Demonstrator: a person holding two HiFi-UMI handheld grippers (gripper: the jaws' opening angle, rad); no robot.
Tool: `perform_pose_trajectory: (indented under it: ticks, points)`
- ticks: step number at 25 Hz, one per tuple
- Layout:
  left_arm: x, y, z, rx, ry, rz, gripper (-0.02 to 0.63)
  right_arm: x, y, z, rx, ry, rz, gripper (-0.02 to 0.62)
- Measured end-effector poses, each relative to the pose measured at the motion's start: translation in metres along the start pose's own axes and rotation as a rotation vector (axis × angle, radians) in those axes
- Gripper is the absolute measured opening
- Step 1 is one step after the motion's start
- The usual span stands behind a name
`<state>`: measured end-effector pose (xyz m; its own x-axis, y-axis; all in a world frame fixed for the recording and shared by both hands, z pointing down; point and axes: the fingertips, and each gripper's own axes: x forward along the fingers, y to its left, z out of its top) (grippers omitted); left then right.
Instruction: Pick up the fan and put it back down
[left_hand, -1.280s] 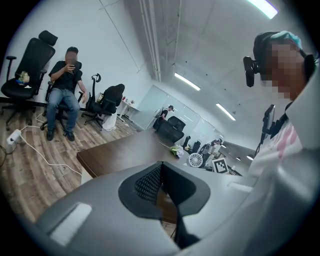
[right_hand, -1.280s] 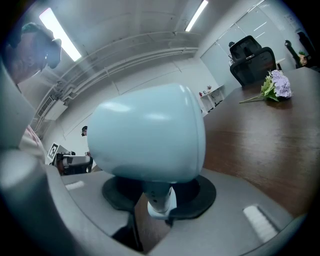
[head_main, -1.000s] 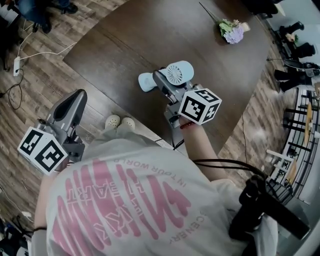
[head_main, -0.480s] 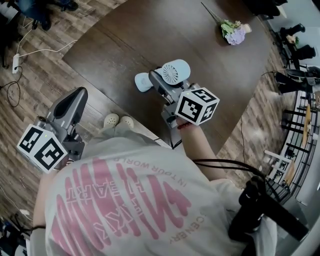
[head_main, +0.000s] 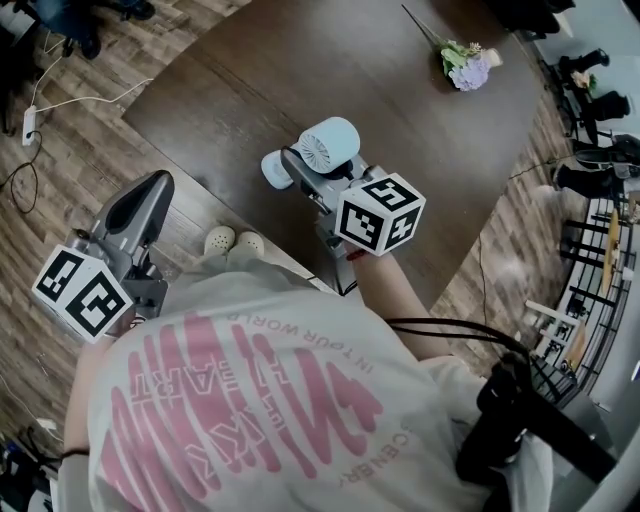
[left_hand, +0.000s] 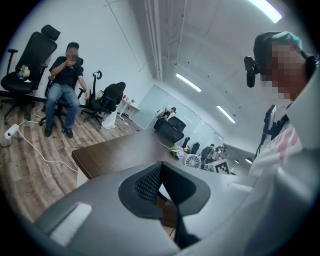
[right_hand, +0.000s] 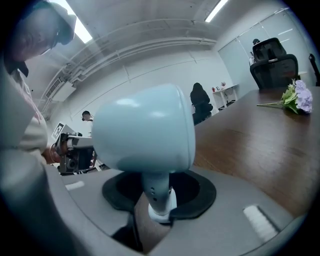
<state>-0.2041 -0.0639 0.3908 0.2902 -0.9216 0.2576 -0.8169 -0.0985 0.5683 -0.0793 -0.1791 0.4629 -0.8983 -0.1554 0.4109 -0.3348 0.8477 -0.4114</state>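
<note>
A pale blue fan hangs over the dark wooden table, grille up toward the head camera, its round base to the left. My right gripper is shut on the fan's thin neck. In the right gripper view the fan's head fills the middle and the neck sits between the pads of that gripper. My left gripper hangs off the table's left edge over the floor, jaws together and empty; the left gripper view shows that same gripper with nothing in it.
A bunch of purple flowers lies at the table's far side. A white cable runs over the wooden floor at the left. Metal racks stand to the right. A seated person and office chairs are beyond the table.
My right gripper has carried the fan a little to the left and rolled slightly with it. The left gripper has stayed where it was.
</note>
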Motion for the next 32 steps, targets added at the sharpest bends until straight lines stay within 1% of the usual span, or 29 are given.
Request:
perform_pose_trajectory:
  ticks: [9,16,22,32]
  points:
    - [0.0,0.001,-0.001,-0.003,-0.001,0.007,0.02,0.008,0.009,-0.005,-0.093,0.045,0.015,0.149]
    - [-0.001,0.002,-0.001,-0.008,-0.008,0.018,0.02,0.011,0.011,-0.005,-0.109,0.052,0.03,0.149]
    - [0.002,0.0,-0.001,-0.01,-0.008,0.017,0.02,0.011,0.014,-0.007,-0.155,0.072,0.037,0.149]
    - [0.002,0.002,-0.004,-0.015,-0.002,0.022,0.02,0.015,0.019,-0.013,-0.197,0.092,0.057,0.152]
